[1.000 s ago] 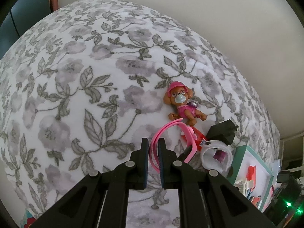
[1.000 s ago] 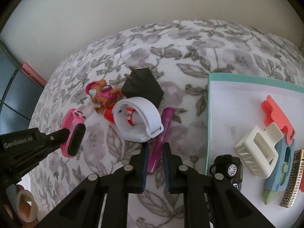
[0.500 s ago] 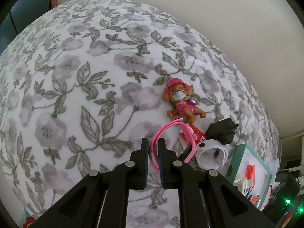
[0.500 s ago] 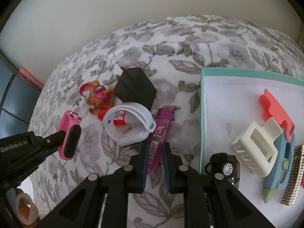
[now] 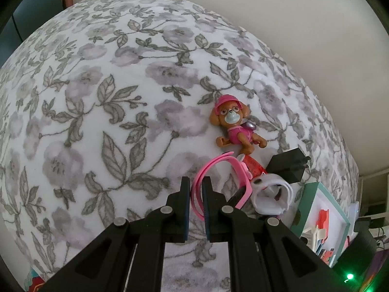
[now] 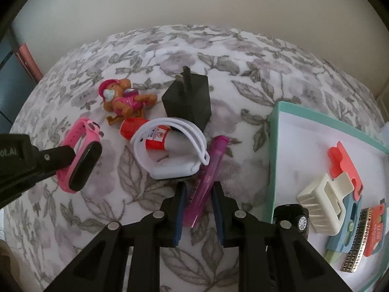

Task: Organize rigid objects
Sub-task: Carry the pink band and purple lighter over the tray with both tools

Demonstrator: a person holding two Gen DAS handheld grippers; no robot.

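My left gripper (image 5: 195,182) is shut on the strap of a pink watch (image 5: 218,168), which also shows held at the left of the right wrist view (image 6: 81,155). My right gripper (image 6: 198,187) is open, its jaws either side of a purple tube (image 6: 209,172) lying on the floral blanket. A white watch (image 6: 172,150) lies just beyond it, over a red-capped tube (image 6: 136,126). A pink dog figure (image 6: 121,99) and a black charger (image 6: 187,99) lie further back.
A teal-rimmed white tray (image 6: 274,146) at the right holds a black toy car (image 6: 291,216), a cream hair clip (image 6: 323,199), a coral piece (image 6: 345,168) and other small items. The floral blanket (image 5: 97,97) stretches left. A wall stands behind.
My right gripper has moved forward and down, and its jaws have opened around the purple tube. The left gripper still holds the pink watch, nearly still.
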